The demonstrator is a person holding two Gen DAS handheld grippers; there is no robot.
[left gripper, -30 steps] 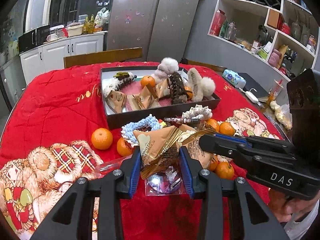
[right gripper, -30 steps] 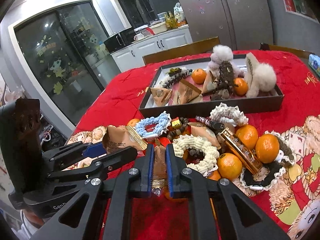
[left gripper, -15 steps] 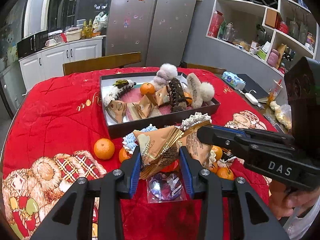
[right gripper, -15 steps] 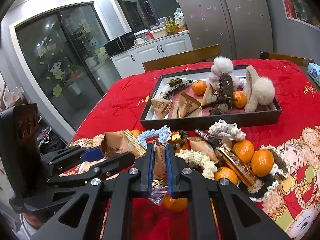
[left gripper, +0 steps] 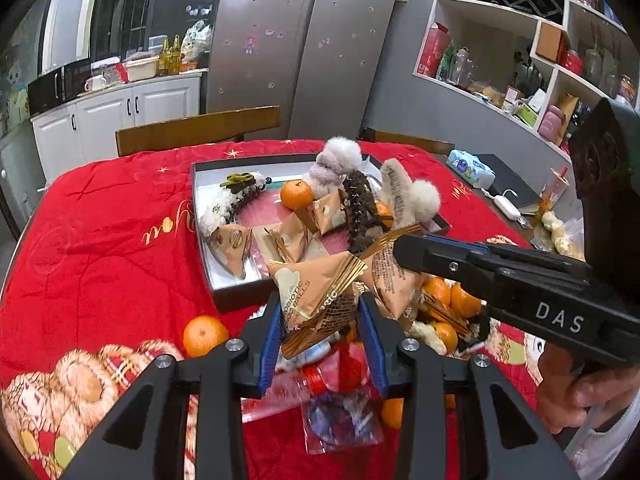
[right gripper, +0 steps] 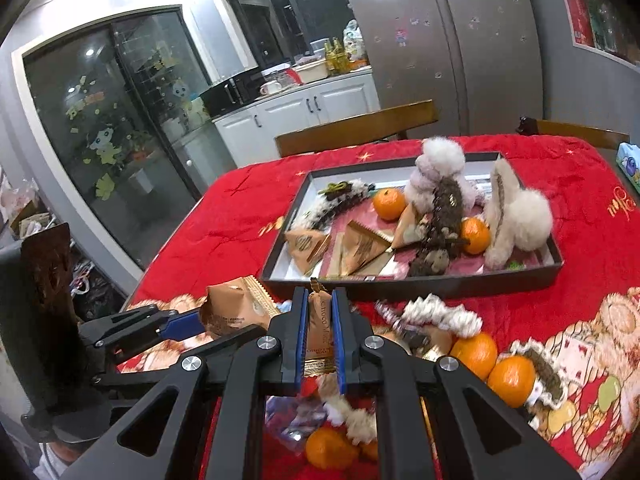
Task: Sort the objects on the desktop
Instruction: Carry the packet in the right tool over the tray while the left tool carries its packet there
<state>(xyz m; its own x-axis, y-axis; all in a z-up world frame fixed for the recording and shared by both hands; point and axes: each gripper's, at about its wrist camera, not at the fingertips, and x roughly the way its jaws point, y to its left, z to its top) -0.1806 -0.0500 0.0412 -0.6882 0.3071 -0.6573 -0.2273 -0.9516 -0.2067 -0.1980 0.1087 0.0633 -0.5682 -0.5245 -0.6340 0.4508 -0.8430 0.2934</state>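
Observation:
My left gripper point(left gripper: 322, 320) is shut on a tan snack packet point(left gripper: 316, 300) and holds it above the red tablecloth. My right gripper point(right gripper: 320, 328) is shut on a second tan snack packet point(right gripper: 320, 330); it shows in the left wrist view point(left gripper: 394, 276) just right of mine. The left gripper point(right gripper: 188, 326) and its packet point(right gripper: 236, 312) show in the right wrist view. Both are held short of the dark tray point(left gripper: 240, 296), which holds similar packets point(left gripper: 288, 240), oranges point(left gripper: 296, 195), fluffy hair clips point(left gripper: 424, 196) and scrunchies.
Loose oranges point(right gripper: 512, 380), scrunchies point(right gripper: 440, 316) and a clear plastic bag point(left gripper: 340, 424) lie on the cloth below the grippers. One orange point(left gripper: 205, 335) sits at front left. Wooden chairs point(left gripper: 196, 130) stand behind the table. A tissue pack point(left gripper: 468, 168) lies at the right edge.
Both grippers have risen and moved forward toward the tray with their packets. The pile of oranges and scrunchies now lies lower in view.

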